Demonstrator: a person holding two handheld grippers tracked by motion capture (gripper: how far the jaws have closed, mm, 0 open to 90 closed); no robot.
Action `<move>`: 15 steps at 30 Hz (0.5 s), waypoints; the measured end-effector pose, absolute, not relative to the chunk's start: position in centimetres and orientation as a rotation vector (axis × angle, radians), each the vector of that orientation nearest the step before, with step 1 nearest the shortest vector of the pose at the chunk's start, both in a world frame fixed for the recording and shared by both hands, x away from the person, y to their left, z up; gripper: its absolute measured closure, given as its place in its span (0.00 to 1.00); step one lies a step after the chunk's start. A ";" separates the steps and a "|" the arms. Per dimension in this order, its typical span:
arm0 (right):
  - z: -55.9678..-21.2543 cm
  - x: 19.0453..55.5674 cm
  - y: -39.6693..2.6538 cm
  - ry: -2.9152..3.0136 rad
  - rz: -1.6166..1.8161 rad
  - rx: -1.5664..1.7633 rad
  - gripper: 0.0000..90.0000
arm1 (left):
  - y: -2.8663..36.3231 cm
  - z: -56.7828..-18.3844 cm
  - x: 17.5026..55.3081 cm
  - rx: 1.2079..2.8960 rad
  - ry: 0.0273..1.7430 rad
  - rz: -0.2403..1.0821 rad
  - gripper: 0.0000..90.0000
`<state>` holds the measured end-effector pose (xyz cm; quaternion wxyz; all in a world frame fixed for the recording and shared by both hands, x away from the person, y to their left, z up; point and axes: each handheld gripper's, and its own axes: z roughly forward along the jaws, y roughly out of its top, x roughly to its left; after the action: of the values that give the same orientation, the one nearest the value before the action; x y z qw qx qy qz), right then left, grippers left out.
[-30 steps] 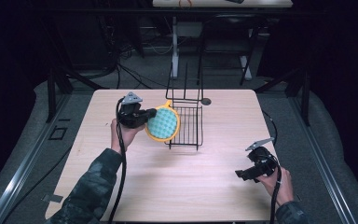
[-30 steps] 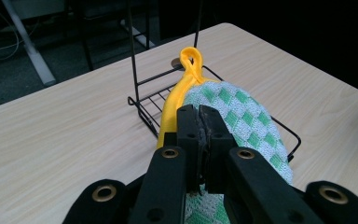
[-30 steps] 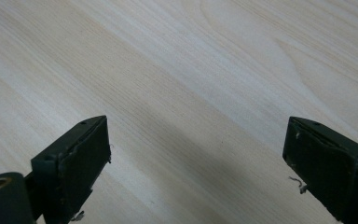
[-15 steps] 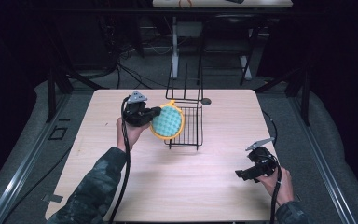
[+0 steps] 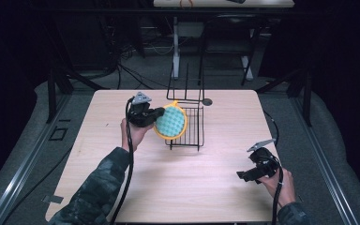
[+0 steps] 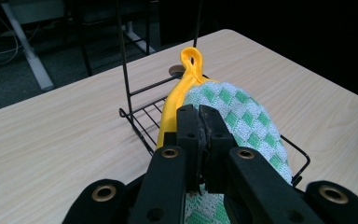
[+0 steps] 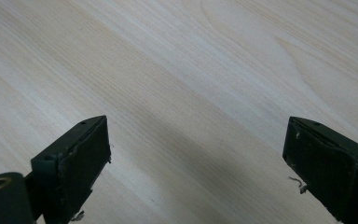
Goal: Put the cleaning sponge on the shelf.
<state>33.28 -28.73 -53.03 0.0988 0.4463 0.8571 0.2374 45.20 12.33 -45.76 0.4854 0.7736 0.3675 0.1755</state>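
Round pot holder (image 5: 170, 122), green-checked with yellow trim, is being pinched at its edge by the left gripper (image 5: 158, 112), frame centre, over the black wire rack (image 5: 193, 125), likely for hanging or racking. Right gripper (image 5: 242, 175) is being held wide apart, empty, lower right, clear of the work.

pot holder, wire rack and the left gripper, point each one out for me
pot holder (image 5: 171, 123), high view, on its green checked face
wire rack (image 5: 194, 123), high view, on its basket grid
left gripper (image 6: 199, 122), left gripper view, between the jaw tips
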 end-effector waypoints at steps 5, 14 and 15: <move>-53.1 33.1 -28.7 2.533 0.707 1.326 0.08 | 12.1 -46.1 45.4 1.883 0.898 0.431 0.98; -53.1 32.7 -29.2 2.526 0.692 1.341 0.08 | 11.3 -46.6 45.7 1.885 0.893 0.430 0.98; -53.1 32.6 -29.2 2.520 0.692 1.342 0.08 | 11.2 -46.7 45.8 1.886 0.894 0.428 0.98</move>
<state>32.61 -29.22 -53.09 0.1016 0.4544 0.8534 0.2344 45.75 11.23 -46.70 0.4843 0.7744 0.3671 0.1759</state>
